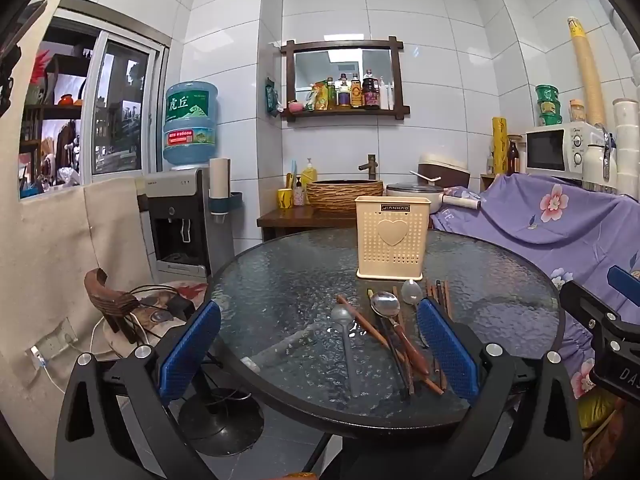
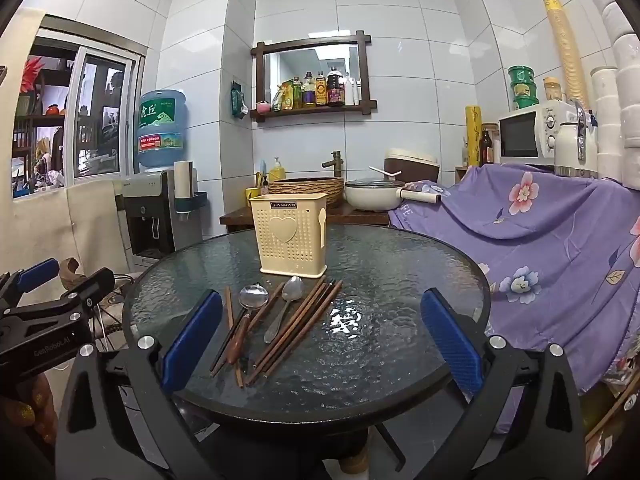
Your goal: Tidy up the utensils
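A cream perforated utensil holder (image 1: 393, 237) (image 2: 289, 233) stands upright on the round glass table (image 1: 280, 280) (image 2: 400, 272). In front of it lie a wooden-handled metal spoon (image 1: 386, 305) (image 2: 253, 296), a plain metal spoon (image 1: 411, 291) (image 2: 291, 289) and several brown chopsticks (image 1: 372, 334) (image 2: 304, 326) in a loose pile. A translucent spoon (image 1: 341, 316) lies left of them in the left wrist view. My left gripper (image 1: 320, 344) is open above the table's near edge, its fingers either side of the pile. My right gripper (image 2: 320, 336) is open and empty, just right of the pile.
A water dispenser (image 1: 180, 216) with a blue bottle stands at the left. A wooden counter with a woven sink basin (image 1: 344, 196), a pot (image 2: 372, 194) and a rice cooker is behind the table. Purple flowered cloth (image 2: 560, 248) covers furniture at right, under a microwave (image 2: 532, 136).
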{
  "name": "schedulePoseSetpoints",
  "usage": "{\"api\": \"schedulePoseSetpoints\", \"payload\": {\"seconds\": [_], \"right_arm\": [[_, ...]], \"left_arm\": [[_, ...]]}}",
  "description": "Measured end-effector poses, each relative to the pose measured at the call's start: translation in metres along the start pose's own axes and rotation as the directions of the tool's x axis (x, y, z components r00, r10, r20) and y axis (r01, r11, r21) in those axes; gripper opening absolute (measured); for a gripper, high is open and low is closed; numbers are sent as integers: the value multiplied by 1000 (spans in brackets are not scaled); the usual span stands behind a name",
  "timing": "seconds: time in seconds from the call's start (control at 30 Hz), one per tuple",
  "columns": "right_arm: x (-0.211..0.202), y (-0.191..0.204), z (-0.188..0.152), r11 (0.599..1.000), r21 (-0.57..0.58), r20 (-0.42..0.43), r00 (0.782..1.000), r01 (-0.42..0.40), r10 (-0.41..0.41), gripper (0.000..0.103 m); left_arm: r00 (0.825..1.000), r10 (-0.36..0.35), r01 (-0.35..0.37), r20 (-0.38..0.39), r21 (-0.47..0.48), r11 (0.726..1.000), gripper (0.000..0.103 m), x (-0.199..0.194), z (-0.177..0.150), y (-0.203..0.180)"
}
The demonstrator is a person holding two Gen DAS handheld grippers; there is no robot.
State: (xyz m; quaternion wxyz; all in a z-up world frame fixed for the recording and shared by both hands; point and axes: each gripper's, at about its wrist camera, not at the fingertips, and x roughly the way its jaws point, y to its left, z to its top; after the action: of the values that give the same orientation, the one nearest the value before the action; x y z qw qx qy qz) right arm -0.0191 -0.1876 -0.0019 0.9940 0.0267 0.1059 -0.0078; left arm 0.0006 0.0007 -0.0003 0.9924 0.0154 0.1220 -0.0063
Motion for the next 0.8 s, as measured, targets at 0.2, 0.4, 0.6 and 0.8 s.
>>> {"api": "schedulePoseSetpoints", "payload": {"seconds": [0.2, 0.4, 0.6, 0.8], "right_arm": [[-1, 0, 0, 1000, 5, 4, 1000, -2, 2, 98], [0, 0, -2, 1000, 4, 5, 1000, -3, 3, 98], [0, -2, -1, 1000, 6, 6, 1000, -2, 2, 98], [-2, -2, -1, 1000, 8, 6, 1000, 0, 0, 98]], "left_arm": [[1000, 5, -5, -5, -7, 1000, 97, 0, 1, 3], [1000, 7, -7, -8, 2, 1000, 97, 2, 1, 5], [1000, 10, -10, 6, 6, 1000, 97, 0, 1, 1], [1000, 9, -9, 3, 12, 1000, 97, -1, -1, -2]]}}
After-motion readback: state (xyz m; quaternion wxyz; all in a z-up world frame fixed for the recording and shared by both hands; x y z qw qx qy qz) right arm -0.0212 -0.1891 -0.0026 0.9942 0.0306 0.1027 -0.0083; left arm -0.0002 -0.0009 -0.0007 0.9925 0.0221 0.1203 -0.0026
